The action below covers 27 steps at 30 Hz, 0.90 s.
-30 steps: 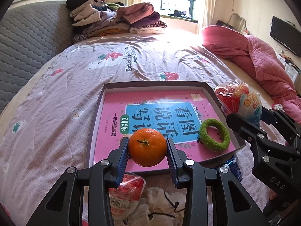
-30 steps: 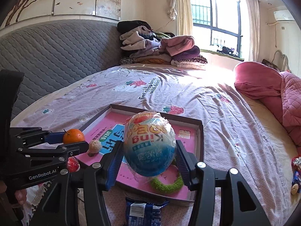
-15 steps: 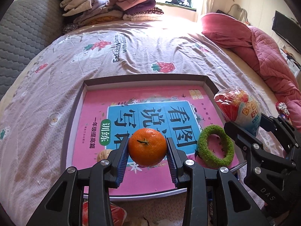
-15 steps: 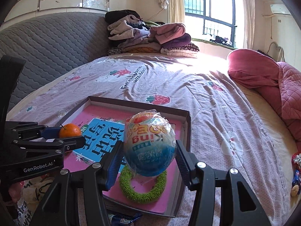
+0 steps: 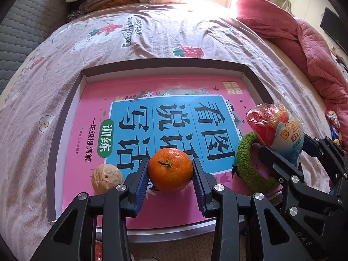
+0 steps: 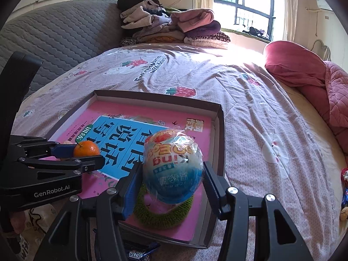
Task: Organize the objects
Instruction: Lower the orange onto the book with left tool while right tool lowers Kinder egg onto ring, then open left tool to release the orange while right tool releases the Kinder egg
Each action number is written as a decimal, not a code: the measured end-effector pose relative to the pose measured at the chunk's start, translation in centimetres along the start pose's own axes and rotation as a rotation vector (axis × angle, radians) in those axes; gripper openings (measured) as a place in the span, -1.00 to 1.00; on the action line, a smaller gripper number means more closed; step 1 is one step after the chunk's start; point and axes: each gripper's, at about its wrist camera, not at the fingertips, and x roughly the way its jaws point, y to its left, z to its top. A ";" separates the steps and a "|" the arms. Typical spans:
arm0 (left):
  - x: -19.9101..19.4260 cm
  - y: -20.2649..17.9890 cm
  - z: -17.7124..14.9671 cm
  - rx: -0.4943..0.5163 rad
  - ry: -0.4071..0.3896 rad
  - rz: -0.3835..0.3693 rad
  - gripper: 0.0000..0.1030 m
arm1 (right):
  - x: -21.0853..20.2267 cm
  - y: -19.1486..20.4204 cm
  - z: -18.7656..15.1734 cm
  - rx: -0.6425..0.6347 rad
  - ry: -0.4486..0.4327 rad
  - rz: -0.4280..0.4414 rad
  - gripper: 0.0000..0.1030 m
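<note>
My left gripper (image 5: pixel 170 171) is shut on an orange tangerine (image 5: pixel 170 169), low over the near part of a shallow cardboard tray (image 5: pixel 165 62) that holds a pink and blue book (image 5: pixel 167 117). A walnut (image 5: pixel 106 178) lies in the tray just left of the tangerine. My right gripper (image 6: pixel 173 174) is shut on a plastic-wrapped toy egg (image 6: pixel 173 169), hovering above a green knitted ring (image 6: pixel 161 216) in the tray's near right corner. In the right wrist view the left gripper (image 6: pixel 87 152) with the tangerine (image 6: pixel 86 149) shows at the left.
The tray rests on a bed with a strawberry-print sheet (image 5: pixel 152 32). Folded clothes (image 6: pixel 174 28) are stacked at the far end, a pink quilt (image 6: pixel 304 76) lies to the right. Snack packets (image 6: pixel 139 252) lie near the tray's front edge, and small toys (image 6: pixel 344 180) at the far right.
Both grippers have moved forward and down over the tray, tilting further downward. The tangerine now hangs beside the walnut, and the egg sits over the green ring. Both grips are unchanged.
</note>
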 end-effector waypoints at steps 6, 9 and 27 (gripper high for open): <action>0.5 0.0 -0.2 -0.005 0.014 -0.007 -0.23 | 0.3 0.4 -0.1 -0.010 0.016 0.001 0.06; 0.6 0.0 -0.2 -0.002 0.015 -0.006 -0.23 | 0.6 0.5 -0.3 -0.013 0.030 -0.006 0.06; -1.1 0.3 -0.4 -0.031 -0.014 -0.010 -0.14 | 0.8 1.0 -0.4 -0.018 0.055 -0.012 0.06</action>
